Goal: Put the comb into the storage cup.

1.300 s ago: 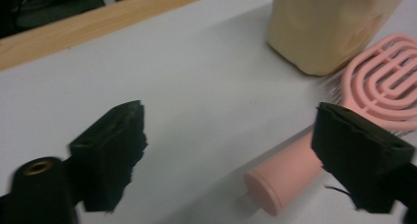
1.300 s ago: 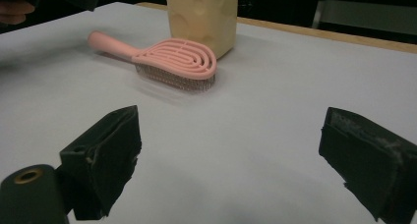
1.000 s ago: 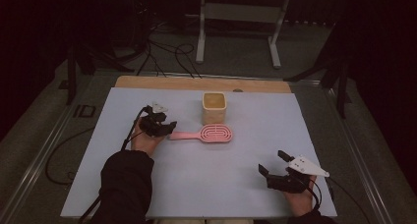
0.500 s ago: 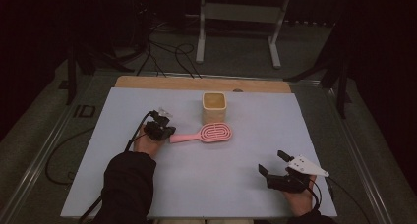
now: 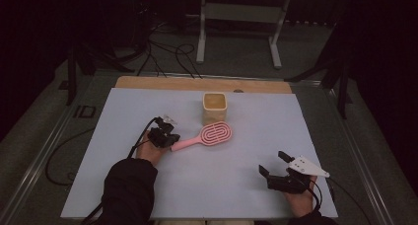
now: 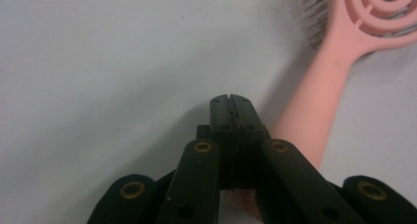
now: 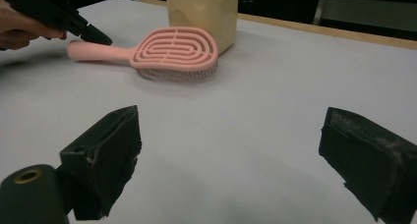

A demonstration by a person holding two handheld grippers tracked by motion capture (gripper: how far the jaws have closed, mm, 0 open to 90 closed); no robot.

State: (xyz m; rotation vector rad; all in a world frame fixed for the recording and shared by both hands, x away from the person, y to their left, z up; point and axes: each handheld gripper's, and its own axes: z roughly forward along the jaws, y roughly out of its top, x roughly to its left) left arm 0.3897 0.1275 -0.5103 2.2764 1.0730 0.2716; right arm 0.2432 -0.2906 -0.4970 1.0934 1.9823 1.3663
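Jaws of left gripper [image 6: 231, 103] closed, empty.

The high view looks forward and down over the whole worktop [image 5: 148, 195]. Both claw views sit low and close, sharing the pink brush [image 7: 167, 49].

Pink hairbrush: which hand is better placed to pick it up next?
Left. The left gripper sits at the pink hairbrush handle, jaws shut beside it. The right gripper rests open, well away near the table's front edge.
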